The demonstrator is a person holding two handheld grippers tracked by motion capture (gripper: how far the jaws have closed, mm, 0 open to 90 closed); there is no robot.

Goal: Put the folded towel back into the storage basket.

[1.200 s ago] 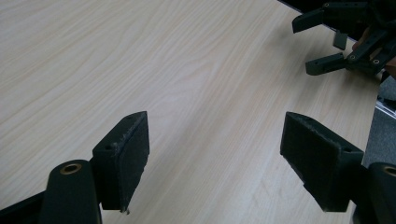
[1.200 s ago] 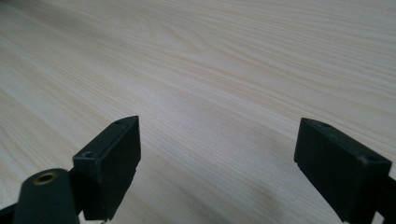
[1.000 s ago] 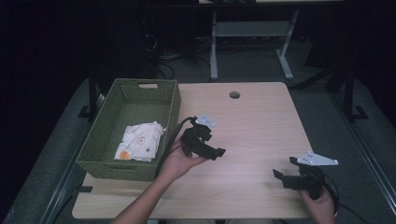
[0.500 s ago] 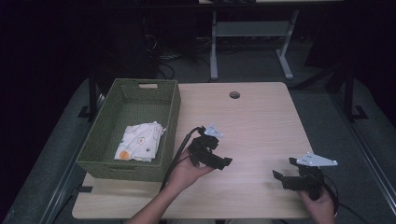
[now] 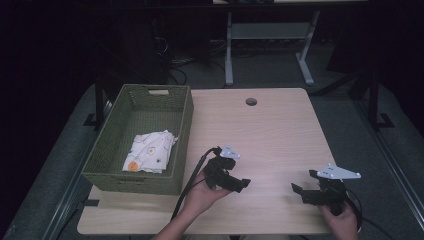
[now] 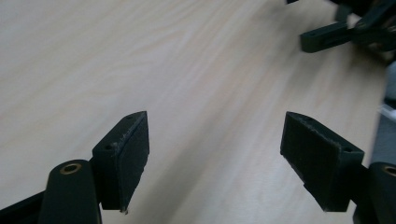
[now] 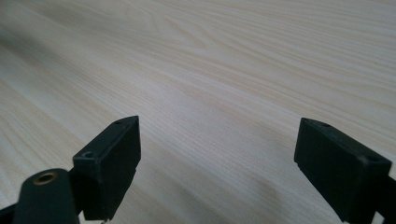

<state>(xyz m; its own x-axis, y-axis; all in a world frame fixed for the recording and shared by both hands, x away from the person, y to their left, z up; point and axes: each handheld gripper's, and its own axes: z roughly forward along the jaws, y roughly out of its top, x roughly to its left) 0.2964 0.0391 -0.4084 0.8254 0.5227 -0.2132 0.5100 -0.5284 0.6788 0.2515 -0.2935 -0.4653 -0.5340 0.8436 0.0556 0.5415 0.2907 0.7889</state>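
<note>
The left gripper (image 5: 239, 184) is held low at bottom centre of the high view, jaws spread wide and aimed right, while the right gripper (image 5: 303, 192) is gripped at lower right, jaws likewise parted, pointing left.

Lighting, high view: worktop (image 5: 280, 130) evenly lit from above; surrounding room very dim, nearly black at the edges. Shadows on the wood were soft and short. No glare. Focus moderate, slightly grainy. Both gripper views: wood grain bright and sharp mid-frame, near claw parts soft; faint broad shadow bands crossed the worktop.
</note>
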